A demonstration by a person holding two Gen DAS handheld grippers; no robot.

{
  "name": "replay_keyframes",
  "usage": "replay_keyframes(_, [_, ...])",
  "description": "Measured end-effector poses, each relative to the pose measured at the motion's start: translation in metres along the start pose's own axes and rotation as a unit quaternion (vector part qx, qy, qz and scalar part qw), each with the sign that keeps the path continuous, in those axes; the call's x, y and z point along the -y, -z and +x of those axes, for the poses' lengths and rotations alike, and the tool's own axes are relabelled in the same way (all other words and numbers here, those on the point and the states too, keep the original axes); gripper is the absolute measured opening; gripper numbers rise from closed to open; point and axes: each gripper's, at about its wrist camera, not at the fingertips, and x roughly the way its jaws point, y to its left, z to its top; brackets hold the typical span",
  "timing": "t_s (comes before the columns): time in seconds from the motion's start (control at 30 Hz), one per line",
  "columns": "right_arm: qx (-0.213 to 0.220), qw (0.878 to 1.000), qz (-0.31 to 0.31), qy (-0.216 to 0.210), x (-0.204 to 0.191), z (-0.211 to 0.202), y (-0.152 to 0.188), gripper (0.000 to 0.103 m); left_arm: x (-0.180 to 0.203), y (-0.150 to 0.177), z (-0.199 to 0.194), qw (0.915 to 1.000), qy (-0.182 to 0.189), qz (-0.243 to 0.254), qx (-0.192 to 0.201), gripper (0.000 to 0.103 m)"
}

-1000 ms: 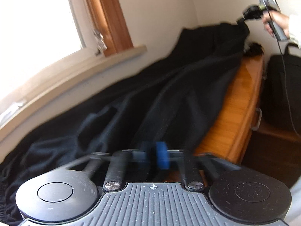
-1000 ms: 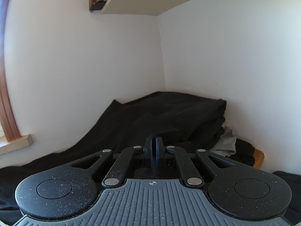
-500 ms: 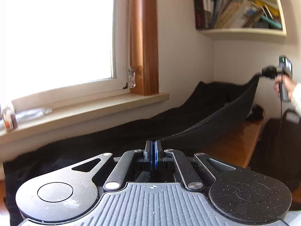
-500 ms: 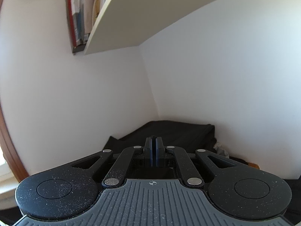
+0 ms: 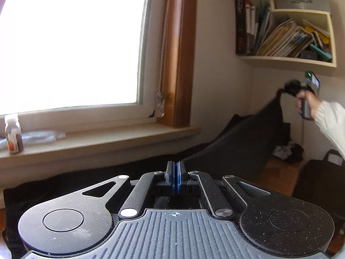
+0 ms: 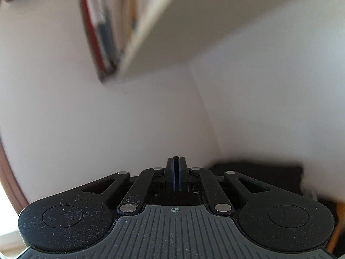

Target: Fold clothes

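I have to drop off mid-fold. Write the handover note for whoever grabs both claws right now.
Left claw: shut on an edge of the large black cloth garment, low over the wooden table.
Right claw: shut on the far corner of the same garment, raised high near the cream wall shelf; the left view shows it holding fabric up.
The garment hangs stretched between the two claws, its lower part draped on the table under the windowsill.
Done: garment gripped at two points and lifted.
Left: no fold is visible yet; lay it flat, fold, then release.
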Motion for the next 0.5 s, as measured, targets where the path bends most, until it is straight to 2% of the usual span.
replay_keyframes(0.17, [0.041,0.998,-0.038,0.01,0.005,-0.024,-0.031,0.005,0.022,0.013,-0.009,0.9981,0.057,-0.008,-0.019,0.002])
replay_keyframes(0.23, [0.027,0.997,-0.057,0.038,0.021,-0.027,-0.025,0.005,0.033,0.024,-0.003,0.9948,0.091,-0.013,-0.045,0.002])
replay_keyframes(0.3, [-0.013,0.996,-0.056,0.07,0.042,-0.022,-0.014,0.007,0.043,0.041,0.013,0.989,0.122,-0.016,-0.083,0.003])
replay_keyframes(0.37, [-0.055,0.991,-0.044,0.115,0.066,-0.015,-0.001,0.014,0.055,0.058,0.03,0.9822,0.141,-0.011,-0.124,0.004])
replay_keyframes(0.4, [-0.066,0.987,-0.039,0.139,0.076,-0.013,0.005,0.02,0.06,0.065,0.037,0.9789,0.148,-0.01,-0.14,0.004])
replay_keyframes(0.43, [-0.07,0.986,-0.038,0.149,0.082,-0.013,0.01,0.023,0.061,0.065,0.038,0.9784,0.151,-0.01,-0.141,0.004])
replay_keyframes(0.5, [-0.082,0.986,-0.044,0.141,0.089,-0.011,0.018,0.025,0.063,0.067,0.042,0.9774,0.155,-0.009,-0.143,0.004])
